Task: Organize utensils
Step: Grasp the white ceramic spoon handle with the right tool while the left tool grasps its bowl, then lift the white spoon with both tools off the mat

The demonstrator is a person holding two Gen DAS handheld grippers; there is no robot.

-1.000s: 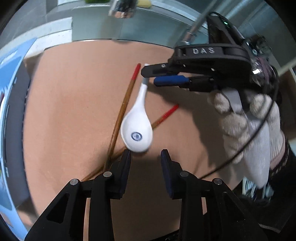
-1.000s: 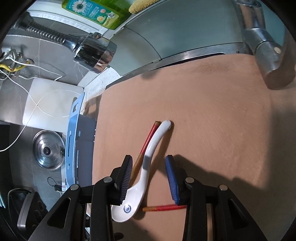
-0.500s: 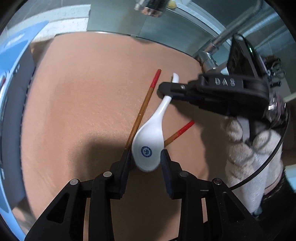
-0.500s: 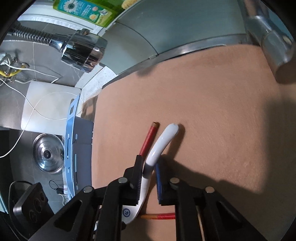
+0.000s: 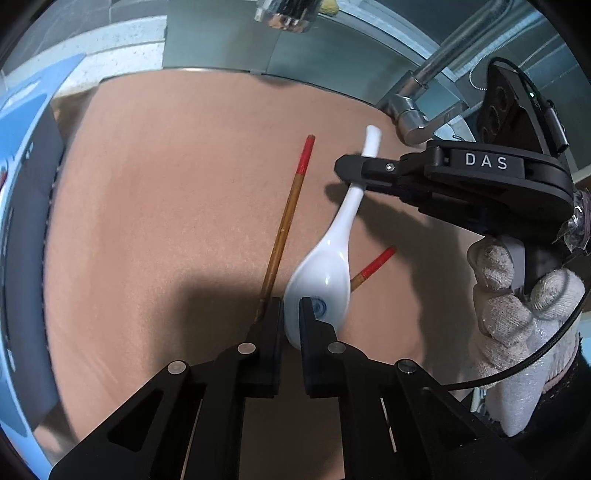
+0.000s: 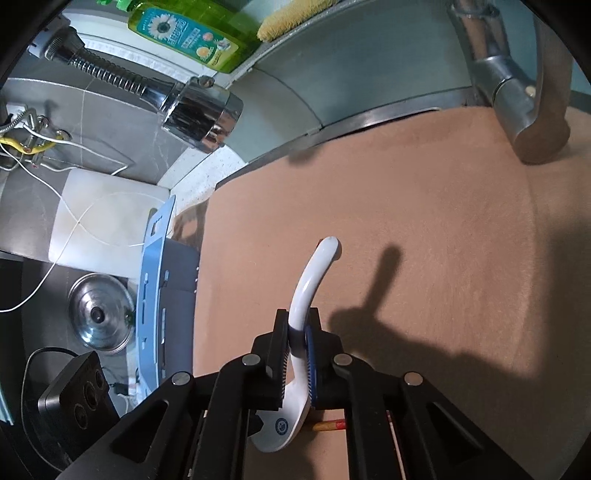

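Note:
A white ceramic spoon (image 5: 334, 240) with a blue emblem is lifted above the brown mat (image 5: 177, 177). My right gripper (image 5: 356, 173) is shut on its handle; in the right wrist view the handle (image 6: 314, 280) sticks out beyond that gripper (image 6: 297, 339). My left gripper (image 5: 291, 314) is shut on the near rim of the spoon's bowl. Two red-tipped wooden chopsticks lie on the mat: one (image 5: 288, 218) left of the spoon, the other (image 5: 373, 266) partly under it.
A sink edge and chrome faucet (image 5: 417, 110) lie behind the mat. A spray head (image 6: 192, 107), a green detergent bottle (image 6: 188, 33), a blue rack (image 6: 155, 291) and a pot lid (image 6: 98, 314) sit to the left.
The right gripper closed on the spoon's handle and lifted it. The left gripper came up to the spoon's bowl and closed on its rim.

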